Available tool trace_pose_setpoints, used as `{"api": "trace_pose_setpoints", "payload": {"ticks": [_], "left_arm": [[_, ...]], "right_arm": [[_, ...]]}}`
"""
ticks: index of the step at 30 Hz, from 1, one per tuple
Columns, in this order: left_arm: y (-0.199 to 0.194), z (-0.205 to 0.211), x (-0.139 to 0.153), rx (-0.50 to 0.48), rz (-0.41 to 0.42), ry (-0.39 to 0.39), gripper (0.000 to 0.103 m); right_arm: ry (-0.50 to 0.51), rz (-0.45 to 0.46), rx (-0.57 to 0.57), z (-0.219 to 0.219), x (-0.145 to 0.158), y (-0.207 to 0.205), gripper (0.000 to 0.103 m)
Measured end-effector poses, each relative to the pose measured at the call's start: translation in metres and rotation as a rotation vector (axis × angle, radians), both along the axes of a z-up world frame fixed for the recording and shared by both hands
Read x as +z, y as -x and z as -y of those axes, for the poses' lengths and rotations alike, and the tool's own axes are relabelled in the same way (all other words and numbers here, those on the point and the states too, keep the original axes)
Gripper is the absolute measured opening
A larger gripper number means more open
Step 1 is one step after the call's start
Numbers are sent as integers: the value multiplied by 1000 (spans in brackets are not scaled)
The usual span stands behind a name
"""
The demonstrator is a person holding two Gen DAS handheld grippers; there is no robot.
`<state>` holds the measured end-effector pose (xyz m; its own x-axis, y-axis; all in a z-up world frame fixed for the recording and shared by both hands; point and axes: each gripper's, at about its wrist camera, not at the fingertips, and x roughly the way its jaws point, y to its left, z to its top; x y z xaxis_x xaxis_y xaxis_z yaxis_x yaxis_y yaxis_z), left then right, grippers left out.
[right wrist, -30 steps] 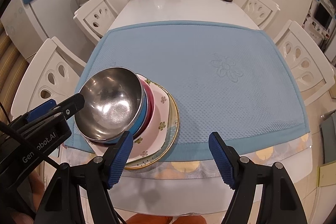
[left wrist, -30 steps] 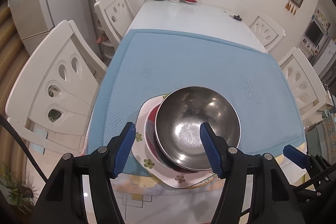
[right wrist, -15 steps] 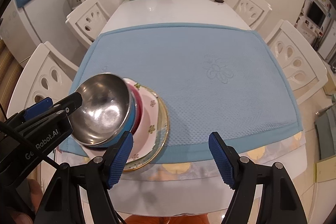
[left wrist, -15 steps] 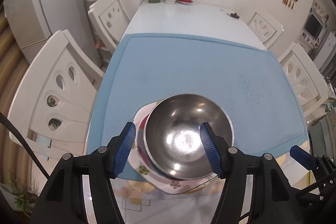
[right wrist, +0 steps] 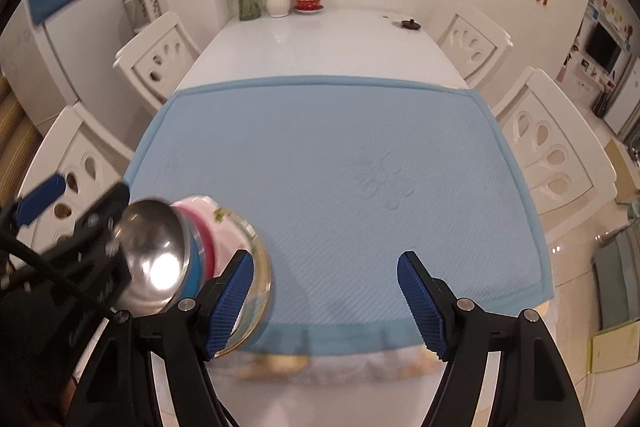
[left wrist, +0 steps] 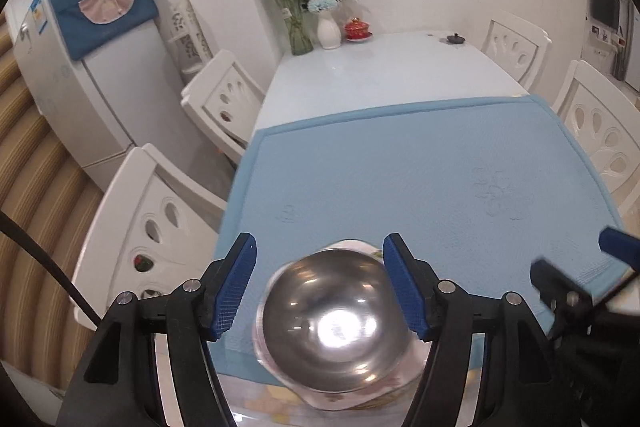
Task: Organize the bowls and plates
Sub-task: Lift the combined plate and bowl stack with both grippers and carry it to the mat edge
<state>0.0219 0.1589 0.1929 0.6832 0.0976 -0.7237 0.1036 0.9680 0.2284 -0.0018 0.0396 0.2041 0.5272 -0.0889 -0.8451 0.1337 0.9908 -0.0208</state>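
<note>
I've got the left gripper (left wrist: 320, 291) spread wide w/ nothing pinched, hovering over the steel bowl (left wrist: 334, 323) nested atop the stack at the blue mat's (right wrist: 340, 167) near-left corner (nesting saves space), right gripper (right wrist: 326, 301) likewise spread, empty.

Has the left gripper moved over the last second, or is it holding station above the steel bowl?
Yes. The left gripper has pulled back: the steel bowl sits nearer the view's bottom, and the blue mat has receded.
</note>
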Motion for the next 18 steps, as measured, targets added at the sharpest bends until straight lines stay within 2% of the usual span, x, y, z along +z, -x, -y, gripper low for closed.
{"api": "trace_pose_setpoints", "payload": {"ticks": [5,10,18], "left_arm": [[-5,27,-6,-13,-51,14,64],[-10,48,-12,-11,-75,-18,64],[-19,64,-23,3,-123,-16,64]], "right_arm": [[-27,-15,-19,30,1,-18,72],[-56,-48,-24,54,-7,-31,72],[-79,-81,-5,70,-19,-43,72]]}}
